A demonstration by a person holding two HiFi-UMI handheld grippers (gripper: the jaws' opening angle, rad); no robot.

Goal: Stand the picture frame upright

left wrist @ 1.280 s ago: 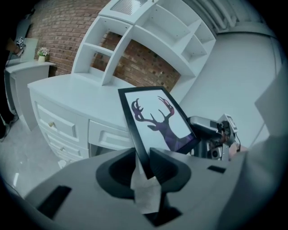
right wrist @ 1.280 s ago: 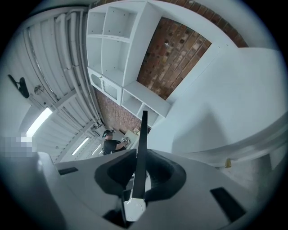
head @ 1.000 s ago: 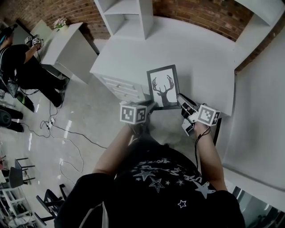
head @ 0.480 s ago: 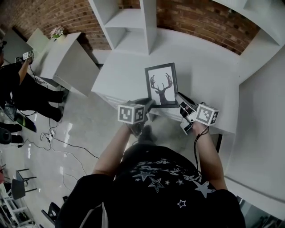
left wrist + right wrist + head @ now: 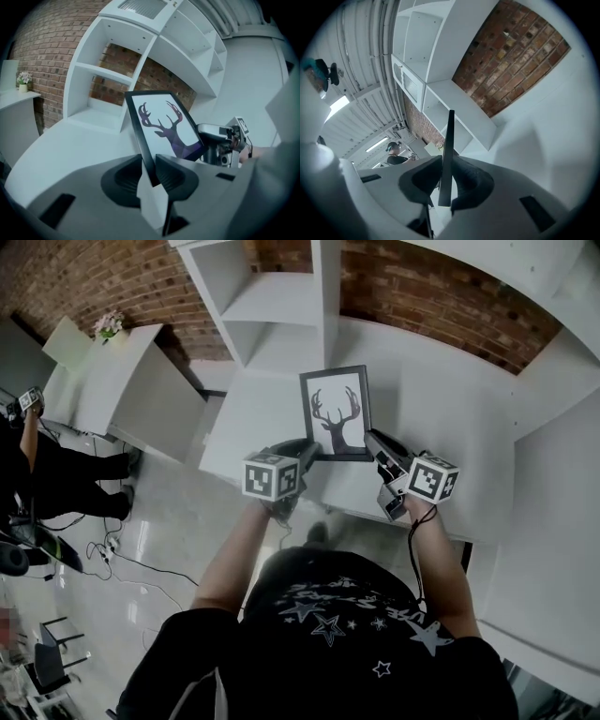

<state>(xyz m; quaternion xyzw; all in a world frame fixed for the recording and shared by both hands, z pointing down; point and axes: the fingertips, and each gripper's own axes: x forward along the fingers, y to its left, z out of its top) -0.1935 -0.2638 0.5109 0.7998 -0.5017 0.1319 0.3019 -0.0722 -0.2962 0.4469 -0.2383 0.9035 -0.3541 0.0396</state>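
**Fingers point(image 5: 174, 172) clamped on the frame point(image 5: 335, 413)**

Left gripper point(image 5: 309, 451) pinched the frame's lower left edge, right gripper point(image 5: 375, 440) its right edge. It leaned back over the desk point(image 5: 450, 418). To do this well, I judged I should lower its bottom edge flat, check it balanced, then release evenly.
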